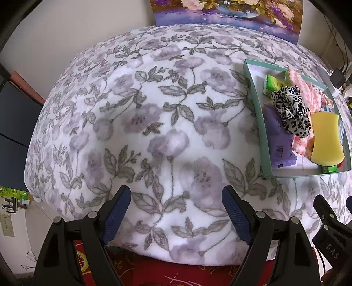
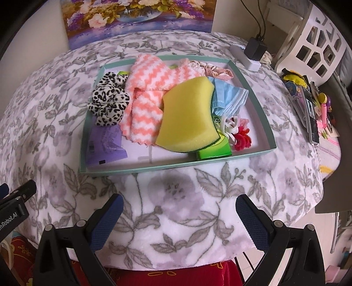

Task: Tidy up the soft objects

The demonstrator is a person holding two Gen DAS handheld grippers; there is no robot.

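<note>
A shallow teal tray (image 2: 267, 149) (image 1: 254, 94) sits on the floral blanket (image 1: 154, 110). It holds a yellow sponge (image 2: 187, 116) (image 1: 326, 136), a pink-and-white zigzag cloth (image 2: 147, 88) (image 1: 308, 92), a leopard-print scrunchie (image 2: 107, 101) (image 1: 290, 110), a purple packet (image 2: 105, 145) (image 1: 278, 140), a blue face mask (image 2: 228, 99), a green pack (image 2: 213, 151) and a red hair tie (image 2: 242, 138). My right gripper (image 2: 179, 206) stands open over bare blanket in front of the tray. My left gripper (image 1: 176, 198) is open too, left of the tray, with nothing between its fingers.
A flower painting (image 2: 138, 19) leans at the back of the bed. A white power strip with a black plug (image 2: 253, 52) lies behind the tray. Small toys and cards (image 2: 312, 105) crowd the right edge beside a white basket (image 2: 312, 44). Red patterned fabric (image 1: 176, 272) lies below the blanket's front edge.
</note>
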